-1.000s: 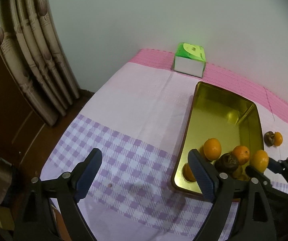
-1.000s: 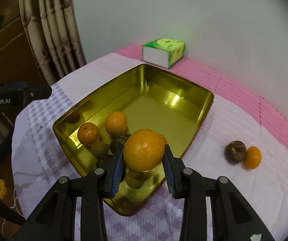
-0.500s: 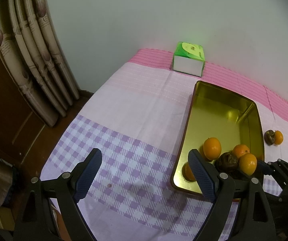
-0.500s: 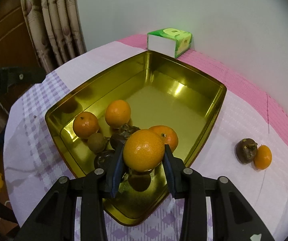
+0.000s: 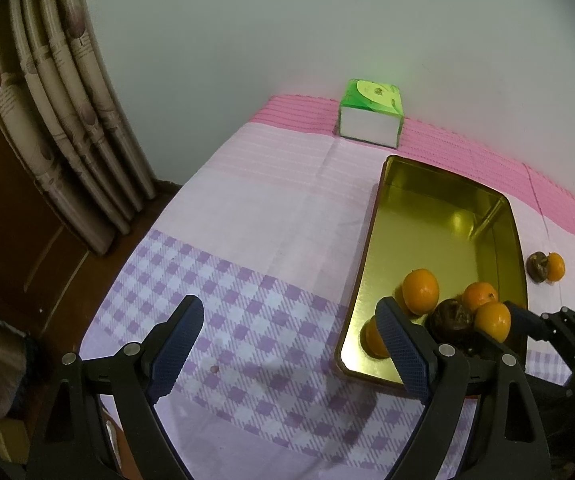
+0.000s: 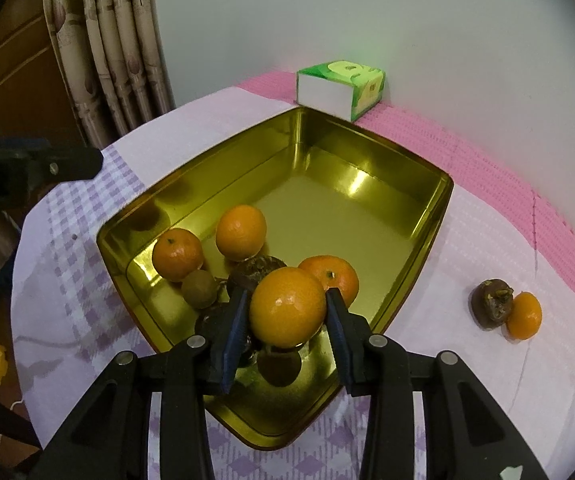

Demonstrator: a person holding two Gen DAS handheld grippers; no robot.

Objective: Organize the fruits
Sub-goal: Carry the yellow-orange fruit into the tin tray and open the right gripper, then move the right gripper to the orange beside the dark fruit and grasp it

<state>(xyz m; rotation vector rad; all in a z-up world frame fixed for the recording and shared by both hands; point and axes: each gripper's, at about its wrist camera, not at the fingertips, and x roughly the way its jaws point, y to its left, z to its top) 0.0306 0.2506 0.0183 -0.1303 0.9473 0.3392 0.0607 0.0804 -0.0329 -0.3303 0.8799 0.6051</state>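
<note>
The right gripper hangs over the near corner of the gold tin, its jaws opening with a large orange between them; whether the pads press it I cannot quite tell, a slim gap seeming to show at the right pad. The left gripper is spread wide and empty above the checked cloth, the tin at its three o'clock. Outside the tin, at the right gripper's three o'clock, a small orange touches a dark fruit.
</note>
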